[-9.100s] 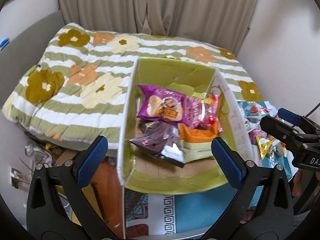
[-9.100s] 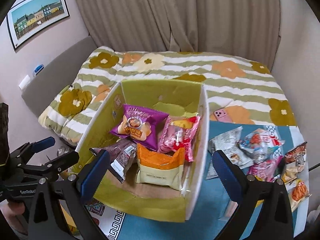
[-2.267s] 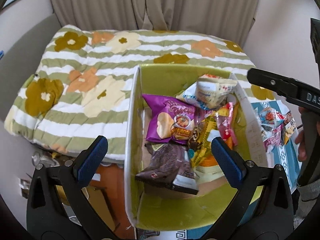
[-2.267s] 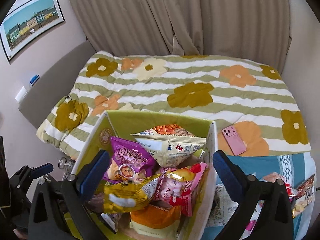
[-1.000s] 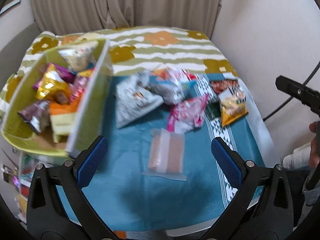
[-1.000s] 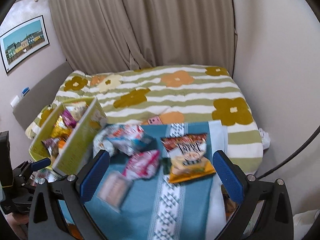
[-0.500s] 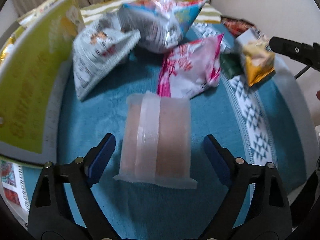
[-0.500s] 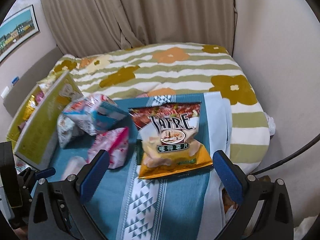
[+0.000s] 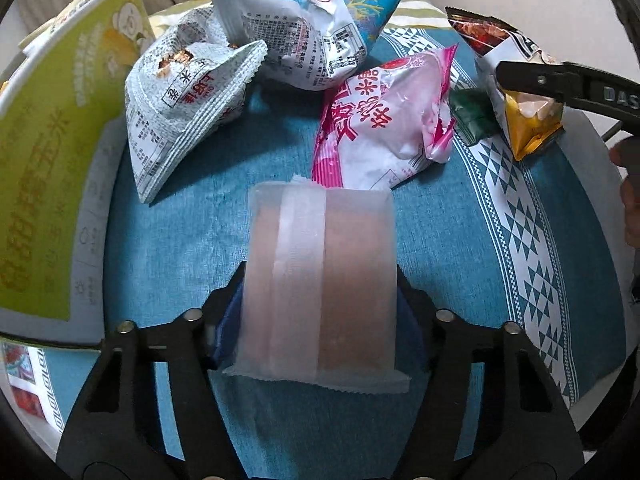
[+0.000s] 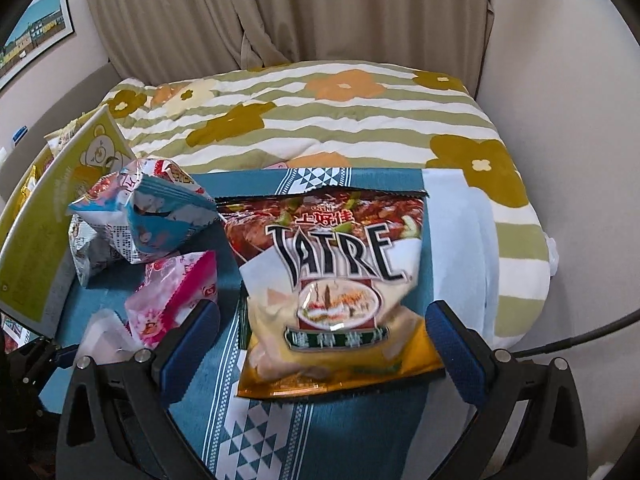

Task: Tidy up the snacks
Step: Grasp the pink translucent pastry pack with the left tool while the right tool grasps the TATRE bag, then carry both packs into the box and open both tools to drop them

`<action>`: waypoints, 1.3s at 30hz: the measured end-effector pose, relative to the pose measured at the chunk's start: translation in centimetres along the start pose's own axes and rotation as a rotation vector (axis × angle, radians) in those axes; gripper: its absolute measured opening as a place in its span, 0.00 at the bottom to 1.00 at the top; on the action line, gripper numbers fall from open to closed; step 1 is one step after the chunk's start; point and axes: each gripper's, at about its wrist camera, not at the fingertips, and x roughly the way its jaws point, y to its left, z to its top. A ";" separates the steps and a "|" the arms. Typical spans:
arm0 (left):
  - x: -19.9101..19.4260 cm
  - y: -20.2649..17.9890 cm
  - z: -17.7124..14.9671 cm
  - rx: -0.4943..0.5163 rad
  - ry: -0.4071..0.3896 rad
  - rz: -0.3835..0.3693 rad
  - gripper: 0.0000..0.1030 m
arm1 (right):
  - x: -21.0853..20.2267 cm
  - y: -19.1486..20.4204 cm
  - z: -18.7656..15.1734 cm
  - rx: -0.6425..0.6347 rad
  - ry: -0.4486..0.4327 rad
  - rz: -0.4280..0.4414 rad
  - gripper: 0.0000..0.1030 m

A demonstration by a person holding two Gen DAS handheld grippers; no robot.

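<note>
My left gripper (image 9: pixel 320 312) is shut on a frosted clear packet with brown contents (image 9: pixel 320 280), pressing its two sides on the teal tablecloth (image 9: pixel 180 240). My right gripper (image 10: pixel 320 340) is open, its blue pads either side of a yellow and red TATRE chip bag (image 10: pixel 332 280), not pinching it. The chip bag also shows at the right of the left wrist view (image 9: pixel 516 92), with the right gripper's arm (image 9: pixel 568 88) over it. The green snack box (image 9: pixel 44 152) stands at the left, also in the right wrist view (image 10: pixel 44 216).
A pink bag (image 9: pixel 384 124), a grey-white bag (image 9: pixel 180 96) and a blue-white bag (image 9: pixel 308 28) lie on the cloth behind the packet. A small green packet (image 9: pixel 472 116) lies by the chip bag. A flowered striped bed (image 10: pixel 320 120) is beyond the table.
Both grippers swung from the box to the loose snacks. My left gripper closed on the clear packet. My right gripper moved in around the chip bag.
</note>
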 end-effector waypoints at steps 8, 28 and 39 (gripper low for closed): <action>-0.1 0.5 0.5 -0.003 0.009 -0.021 0.58 | 1.1 0.0 0.3 -0.016 0.015 -0.032 0.99; -6.6 4.0 -0.4 -0.067 -0.069 -0.067 0.57 | -3.1 0.0 -0.6 0.013 -0.039 -0.028 0.59; -19.1 9.5 1.9 -0.150 -0.249 -0.040 0.57 | -12.2 4.9 1.3 -0.024 -0.132 0.068 0.59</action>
